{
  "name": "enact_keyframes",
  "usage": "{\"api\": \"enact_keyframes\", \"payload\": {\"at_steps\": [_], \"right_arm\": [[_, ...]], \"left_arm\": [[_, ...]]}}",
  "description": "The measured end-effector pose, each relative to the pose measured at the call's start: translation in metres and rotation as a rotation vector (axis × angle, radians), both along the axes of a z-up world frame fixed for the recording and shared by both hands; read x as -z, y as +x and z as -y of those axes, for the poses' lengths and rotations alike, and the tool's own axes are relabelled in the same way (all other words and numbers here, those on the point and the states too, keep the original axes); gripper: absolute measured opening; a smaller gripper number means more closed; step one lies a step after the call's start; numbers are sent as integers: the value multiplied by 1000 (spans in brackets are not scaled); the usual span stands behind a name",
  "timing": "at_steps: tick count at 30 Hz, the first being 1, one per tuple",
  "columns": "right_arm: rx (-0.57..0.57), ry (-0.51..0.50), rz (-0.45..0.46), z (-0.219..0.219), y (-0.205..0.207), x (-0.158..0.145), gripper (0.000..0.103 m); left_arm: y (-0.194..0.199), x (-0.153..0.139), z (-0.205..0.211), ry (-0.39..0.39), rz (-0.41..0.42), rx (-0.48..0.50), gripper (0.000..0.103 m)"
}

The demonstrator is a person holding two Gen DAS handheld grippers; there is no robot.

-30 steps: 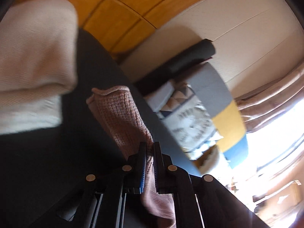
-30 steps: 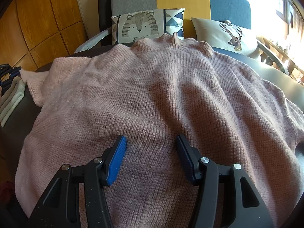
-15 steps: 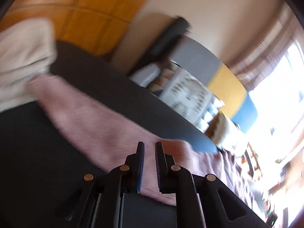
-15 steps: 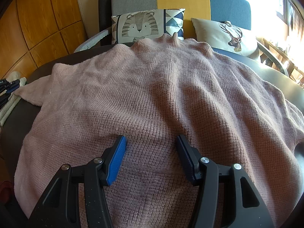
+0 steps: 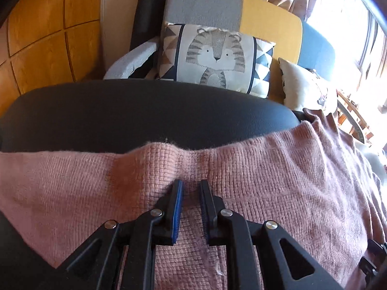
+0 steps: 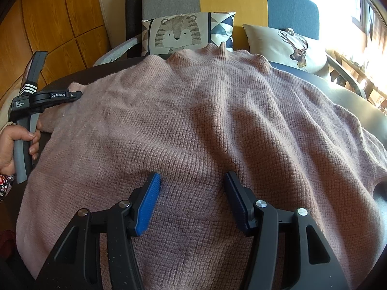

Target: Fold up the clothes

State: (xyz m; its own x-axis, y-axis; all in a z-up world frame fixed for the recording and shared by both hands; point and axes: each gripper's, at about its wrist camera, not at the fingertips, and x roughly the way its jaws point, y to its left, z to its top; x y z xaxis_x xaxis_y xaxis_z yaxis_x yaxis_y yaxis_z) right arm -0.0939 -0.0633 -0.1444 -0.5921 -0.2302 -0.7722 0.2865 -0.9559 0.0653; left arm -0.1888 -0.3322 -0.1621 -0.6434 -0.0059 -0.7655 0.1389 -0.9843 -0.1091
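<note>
A pink knitted sweater lies spread on the black table, collar at the far edge. My right gripper hovers open over its near hem area, with nothing between the blue pads. My left gripper is shut on the sweater's left sleeve; the knit puckers into the narrow gap between its fingers. In the right wrist view the left gripper sits at the sweater's left shoulder edge, held by a hand.
Bare black table stretches beyond the sleeve. Behind the table stands a grey, yellow and blue sofa with a tiger cushion and a deer cushion. Wooden wall panels rise at the left.
My left gripper swung level and drew the sleeve out sideways, so it now lies flat across the table. The cream folded garment left its view. My right gripper stayed still.
</note>
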Motion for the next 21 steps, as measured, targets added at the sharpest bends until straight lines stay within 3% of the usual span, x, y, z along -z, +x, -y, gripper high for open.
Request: {"api": "enact_keyframes", "payload": {"at_steps": [3, 5, 8, 12, 15, 18, 21], "right_arm": [[3, 20, -6, 3, 1, 0, 61], [4, 25, -8, 3, 1, 0, 61], [5, 11, 6, 2, 0, -2, 61], [6, -83, 45, -6, 0, -14, 62], [41, -205, -4, -29, 14, -45, 62], [136, -137, -13, -64, 25, -66, 62], [267, -100, -14, -112, 36, -68, 62]], "left_arm": [[-5, -4, -3, -26, 20, 6, 14], [2, -13, -3, -1, 48, -18, 14], [19, -22, -7, 66, -5, -51, 14], [45, -20, -61, 21, 2, 98, 18], [64, -18, -102, -15, 6, 209, 18], [70, -5, -124, -151, -19, 244, 19], [63, -3, -120, -175, -23, 251, 25]]}}
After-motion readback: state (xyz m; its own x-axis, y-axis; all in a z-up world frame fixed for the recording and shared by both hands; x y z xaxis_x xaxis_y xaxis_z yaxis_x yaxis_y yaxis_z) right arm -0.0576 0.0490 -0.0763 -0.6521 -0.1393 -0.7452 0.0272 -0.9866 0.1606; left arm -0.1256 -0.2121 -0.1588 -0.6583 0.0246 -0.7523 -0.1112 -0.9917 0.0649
